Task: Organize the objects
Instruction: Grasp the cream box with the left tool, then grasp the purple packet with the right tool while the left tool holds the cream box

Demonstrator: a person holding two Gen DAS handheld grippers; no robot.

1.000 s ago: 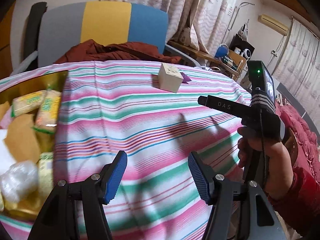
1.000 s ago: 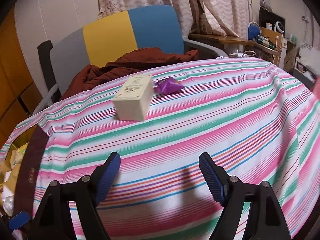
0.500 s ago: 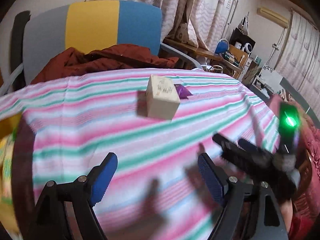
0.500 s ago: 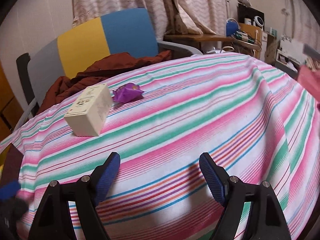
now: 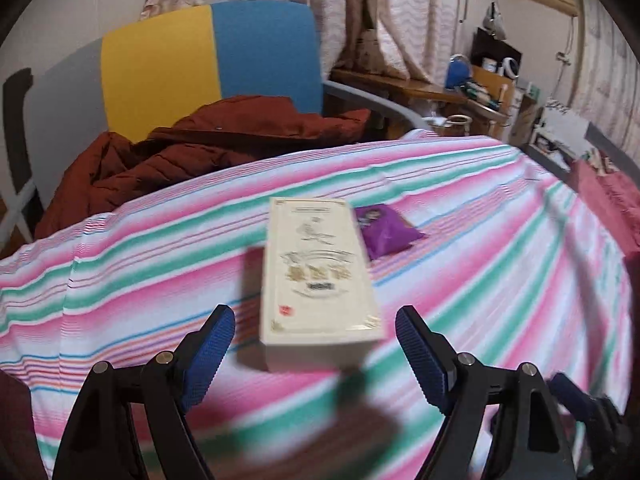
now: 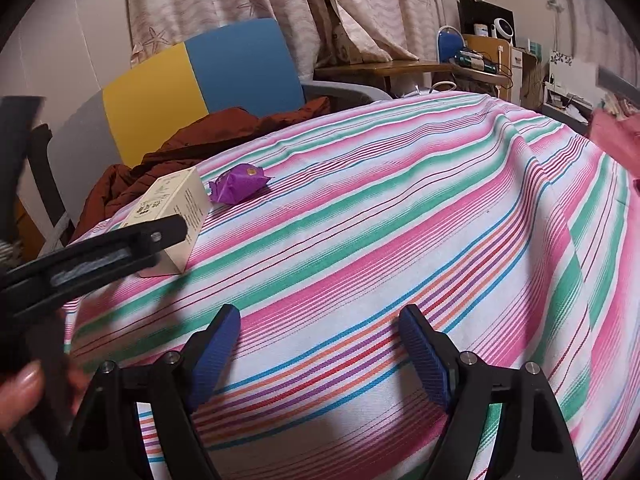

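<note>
Left gripper (image 5: 310, 354) hangs w/ jaws spread wide, nothing pinched; the near end of the box (image 5: 318, 280) sits just ahead of the gap between the blue pads (image 5: 208, 352), not touching either. Right gripper (image 6: 320, 354) also released, jaws apart over bare striped cloth (image 6: 400, 220), nothing betw. them. In the right wrist view the left gripper's black finger reaches in from the left, its tip crossing in front of the box (image 6: 176, 208); a fingertip of the hand (image 6: 20, 390) holding it shows at the near left edge. Room to move: cloth is clear near and to the right of both grippers; tabletop edge curves away on the far side, where a red-brown coat (image 5: 192, 152) lies heaped on a chair (image 5: 208, 56) w/ yellow and blue back, close behind the box. Right edge drops toward a red fabric (image 5: 608, 200); shelf clutter far right. Box: cream, long, flat on the cloth, lengthwise away from the left gripper, gold print and a small red mark on top, somewhat blurred. Purple packet (image 5: 384, 228) lies just beside its far right corner; contact can't be told. Vs a second ago: left gripper has swung right from the snack tray to the box and opened wider; right gripper barely shifted, same spread.
</note>
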